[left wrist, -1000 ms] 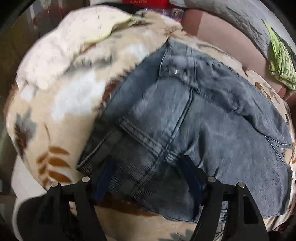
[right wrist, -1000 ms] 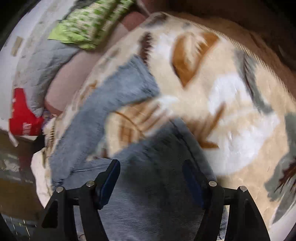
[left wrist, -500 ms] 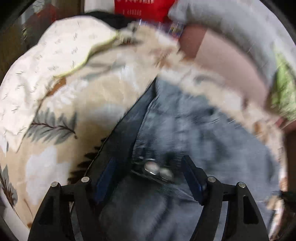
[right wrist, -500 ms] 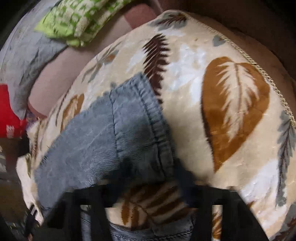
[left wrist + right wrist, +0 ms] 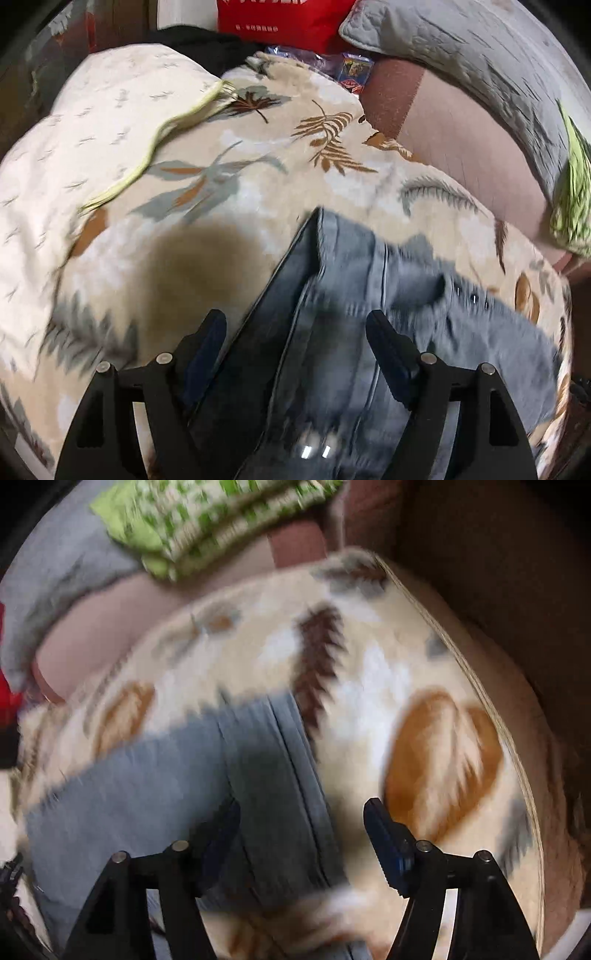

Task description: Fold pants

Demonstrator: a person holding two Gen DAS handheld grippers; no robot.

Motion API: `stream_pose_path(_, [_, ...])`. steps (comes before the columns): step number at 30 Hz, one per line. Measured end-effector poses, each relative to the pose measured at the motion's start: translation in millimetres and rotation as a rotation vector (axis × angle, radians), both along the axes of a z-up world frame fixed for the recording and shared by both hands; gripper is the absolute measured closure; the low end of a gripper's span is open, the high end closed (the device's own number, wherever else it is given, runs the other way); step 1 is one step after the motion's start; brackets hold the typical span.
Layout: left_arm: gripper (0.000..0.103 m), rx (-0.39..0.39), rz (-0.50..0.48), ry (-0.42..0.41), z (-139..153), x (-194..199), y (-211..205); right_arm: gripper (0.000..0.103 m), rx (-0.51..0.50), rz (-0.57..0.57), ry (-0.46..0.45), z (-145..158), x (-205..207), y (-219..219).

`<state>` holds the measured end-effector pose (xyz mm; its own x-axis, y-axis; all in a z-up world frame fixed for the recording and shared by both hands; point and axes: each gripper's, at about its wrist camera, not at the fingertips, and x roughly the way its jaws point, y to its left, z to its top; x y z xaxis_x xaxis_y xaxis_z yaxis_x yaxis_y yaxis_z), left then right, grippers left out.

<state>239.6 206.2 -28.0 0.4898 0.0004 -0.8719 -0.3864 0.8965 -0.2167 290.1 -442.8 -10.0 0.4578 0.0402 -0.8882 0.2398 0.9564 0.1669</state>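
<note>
Blue denim pants [image 5: 369,314] lie on a cream blanket with a leaf print [image 5: 221,206]. In the left wrist view my left gripper [image 5: 295,332] is open, its jaws wide apart over the waistband end, where metal buttons glint near the bottom edge. In the right wrist view my right gripper [image 5: 301,819] is open over the hem of a pant leg [image 5: 229,760], which lies on the blanket [image 5: 369,686]. Both views are motion-blurred. Nothing is held.
A grey quilted pillow [image 5: 480,55], a green patterned cloth [image 5: 207,520], a pink cushion surface [image 5: 461,140] and a red bag [image 5: 280,18] lie at the back. A white sheet [image 5: 92,129] covers the left. The blanket's corded edge [image 5: 491,709] borders dark space.
The left gripper has moved forward along the pants, from the mid-seat to past the waistband buttons. The right gripper has moved along the leg to the hem end. Both stayed open.
</note>
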Motion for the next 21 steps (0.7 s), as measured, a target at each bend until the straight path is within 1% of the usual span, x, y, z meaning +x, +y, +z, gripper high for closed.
stream_pose_path(2, [0.025, -0.061, -0.011, 0.020, -7, 19, 3, 0.030, -0.028, 0.016, -0.004, -3, 26, 5])
stream_pose_path(3, [0.025, -0.092, -0.020, 0.026, -9, 27, 4, 0.031, -0.038, 0.013, -0.005, -9, 41, 6])
stream_pose_path(5, [0.025, -0.092, -0.028, 0.044, -15, 41, 3, 0.031, -0.036, 0.022, 0.026, -24, 63, 9])
stream_pose_path(6, [0.025, -0.100, -0.039, 0.056, -19, 47, 3, 0.032, -0.036, 0.028, 0.038, -29, 65, 7])
stream_pose_path(8, [0.025, -0.106, -0.024, 0.061, -25, 59, 7, 0.044, -0.044, 0.052, 0.062, -45, 71, 12])
stream_pose_path(9, [0.025, -0.100, -0.010, 0.059, -27, 64, 10, 0.048, -0.043, 0.053, 0.067, -45, 69, 10])
stream_pose_path(11, [0.025, -0.107, 0.014, 0.054, -30, 69, 14, 0.048, -0.048, 0.055, 0.046, -47, 68, 10])
stream_pose_path(15, [0.025, -0.117, 0.048, 0.036, -32, 75, 21, 0.048, -0.044, 0.067, 0.049, -48, 69, 9])
stream_pose_path(17, [0.025, -0.118, 0.024, 0.050, -35, 81, 18, 0.048, -0.043, 0.070, 0.056, -48, 69, 10])
stream_pose_path(18, [0.034, -0.120, 0.010, 0.051, -36, 84, 16, 0.048, -0.047, 0.070, 0.051, -48, 70, 11])
stream_pose_path(19, [0.046, -0.120, -0.003, 0.056, -36, 87, 13, 0.048, -0.050, 0.072, 0.051, -48, 73, 12])
stream_pose_path(20, [0.075, -0.094, -0.005, 0.082, -38, 92, 11, 0.048, -0.057, 0.076, 0.048, -47, 74, 12])
stream_pose_path(21, [0.085, -0.100, -0.004, 0.095, -40, 94, 12, 0.053, -0.059, 0.074, 0.043, -45, 74, 13])
